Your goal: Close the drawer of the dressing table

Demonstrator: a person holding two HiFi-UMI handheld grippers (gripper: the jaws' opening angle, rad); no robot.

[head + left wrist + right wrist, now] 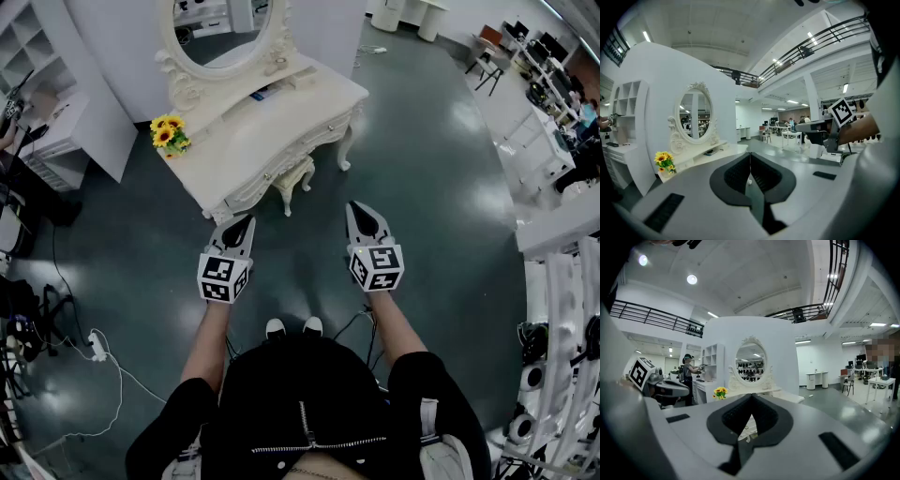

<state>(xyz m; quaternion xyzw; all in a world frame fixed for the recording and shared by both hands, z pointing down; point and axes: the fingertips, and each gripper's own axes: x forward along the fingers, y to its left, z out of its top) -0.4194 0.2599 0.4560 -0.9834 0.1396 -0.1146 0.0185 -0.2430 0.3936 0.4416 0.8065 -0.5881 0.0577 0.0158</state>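
Both the left gripper (241, 223) and the right gripper (364, 214) have their jaws pressed together on nothing, over the glossy dark floor (431, 187) and short of the table (272, 122), which stands at twelve o'clock from them. Its drawer (251, 190) sits in the carved cream front, and I cannot tell how far out it stands. I judge it light, stiff painted wood that slides easily, best pushed flat on the panel beside the small knob (265, 178), not on the brittle scrollwork.

Head view looks down; both gripper views share the dressing table (272, 131).
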